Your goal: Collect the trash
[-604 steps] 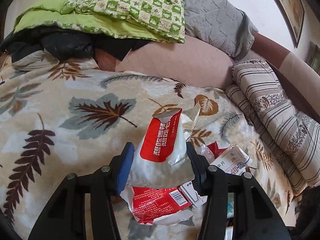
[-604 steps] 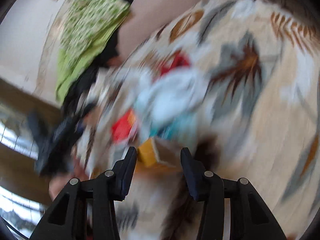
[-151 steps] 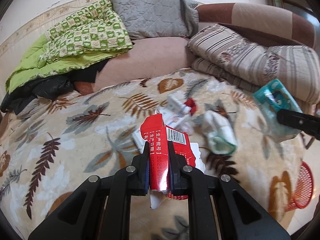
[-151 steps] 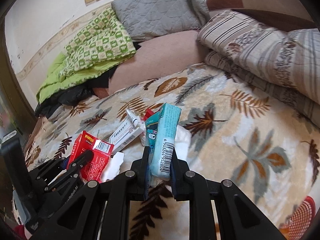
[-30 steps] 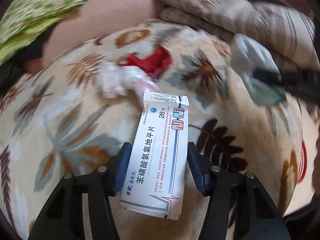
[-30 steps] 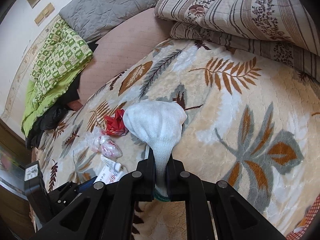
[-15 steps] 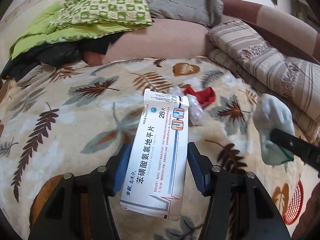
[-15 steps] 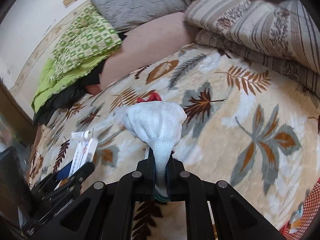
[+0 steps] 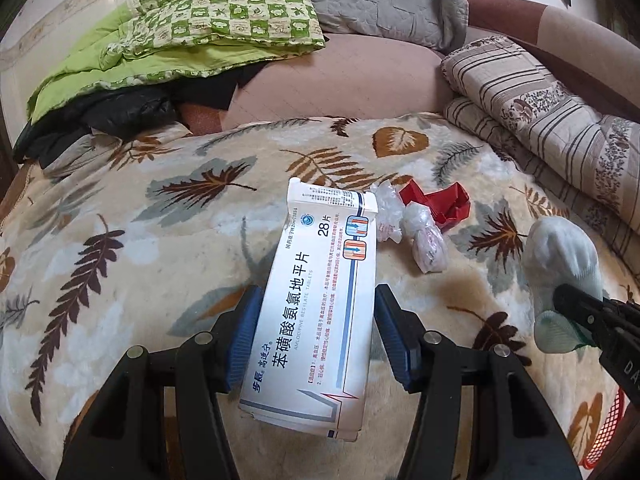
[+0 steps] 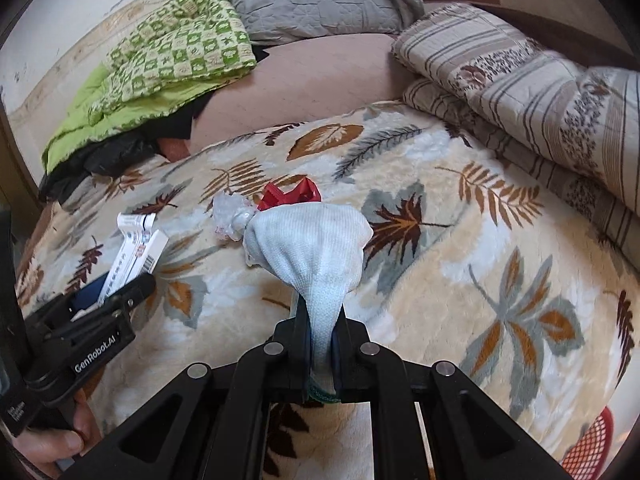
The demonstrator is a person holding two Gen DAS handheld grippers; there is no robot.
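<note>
My left gripper [image 9: 314,330] is shut on a white medicine box [image 9: 320,304] with blue print, held above the leaf-patterned blanket [image 9: 140,248]. It also shows at the left of the right wrist view [image 10: 134,256]. My right gripper [image 10: 322,344] is shut on a pale sock [image 10: 310,248], held up over the blanket; the sock also shows at the right of the left wrist view [image 9: 560,264]. On the blanket lie a red torn carton [image 9: 438,204] and crumpled clear plastic wrap [image 9: 420,236], both ahead of the grippers.
A red mesh bin [image 10: 588,448] stands at the bed's lower right edge, also in the left wrist view [image 9: 606,436]. Striped folded quilts [image 9: 540,120], a grey pillow [image 9: 372,0], a green checked quilt [image 9: 180,36] and dark clothes [image 9: 96,116] lie at the back.
Both grippers have kept their hold and pulled back and up slightly. The view has widened, and the red carton and plastic wrap look a little farther off.
</note>
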